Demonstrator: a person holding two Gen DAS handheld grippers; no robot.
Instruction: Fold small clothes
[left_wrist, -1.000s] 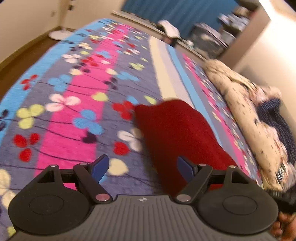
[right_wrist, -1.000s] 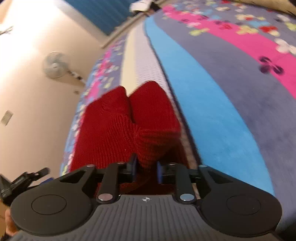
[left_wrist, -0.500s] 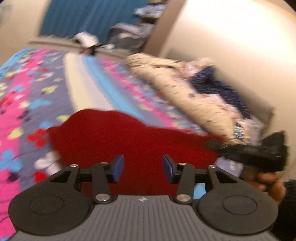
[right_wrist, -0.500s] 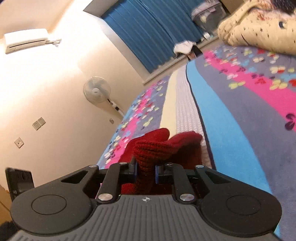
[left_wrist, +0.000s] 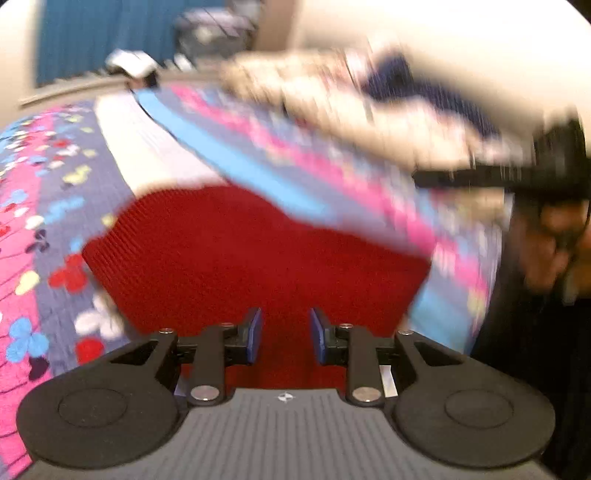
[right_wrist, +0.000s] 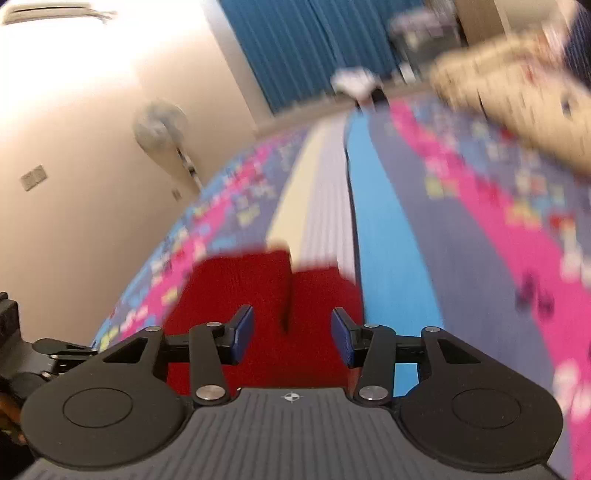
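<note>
Over the red knit garment (left_wrist: 236, 258) on the bedspread (right_wrist: 461, 251), the left gripper (left_wrist: 285, 334) has just been closing and the right gripper (right_wrist: 291, 334) opening, both gaping, pinching nothing.

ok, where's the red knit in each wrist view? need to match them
Left wrist: red knit fills the lower centre, just beyond the fingers, flat on the bedspread.
Right wrist: red knit lower centre-left, showing two lobes with a dark crease between.
Shared landmark: light blue stripe of the bedspread along the knit's right edge.

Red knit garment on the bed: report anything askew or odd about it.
Nothing stands out. The red knit garment lies on the floral bedspread, with a dark crease down its middle in the right wrist view. Blur hides finer detail.
</note>
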